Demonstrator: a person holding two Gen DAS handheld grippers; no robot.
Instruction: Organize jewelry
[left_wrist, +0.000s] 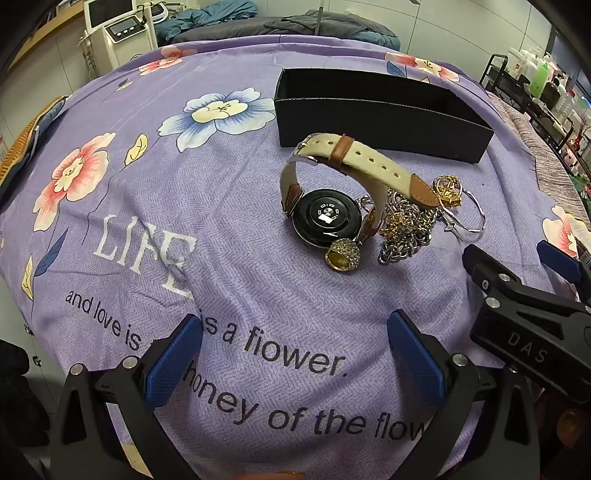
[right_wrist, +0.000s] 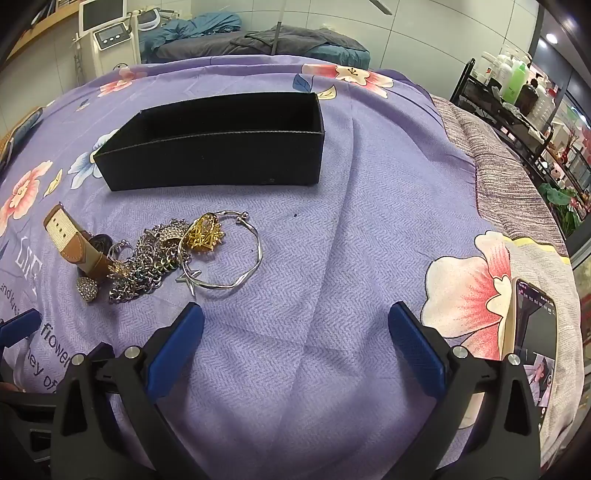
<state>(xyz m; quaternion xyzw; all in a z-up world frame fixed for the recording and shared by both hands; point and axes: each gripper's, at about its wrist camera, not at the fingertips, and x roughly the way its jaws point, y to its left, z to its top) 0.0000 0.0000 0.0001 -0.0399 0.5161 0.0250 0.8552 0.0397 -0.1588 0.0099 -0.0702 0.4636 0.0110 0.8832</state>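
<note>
On the purple flowered bedspread (right_wrist: 369, 206) an empty black box (right_wrist: 221, 144) sits just behind a small heap of jewelry, and both the left gripper (left_wrist: 295, 354) and the right gripper (right_wrist: 295, 347) hover short of the heap with jaws wide apart and nothing in them. The watch (left_wrist: 327, 218), likely the heaviest piece, has a stiff, grippy strap that arches up, the best place to pinch. The silver chain (right_wrist: 147, 262) looks limp and slippery, the thin bangle (right_wrist: 236, 254) springy, and the gold ornament (right_wrist: 205, 230) and round rhinestone ring (left_wrist: 341, 253) small and likely to roll.
</note>
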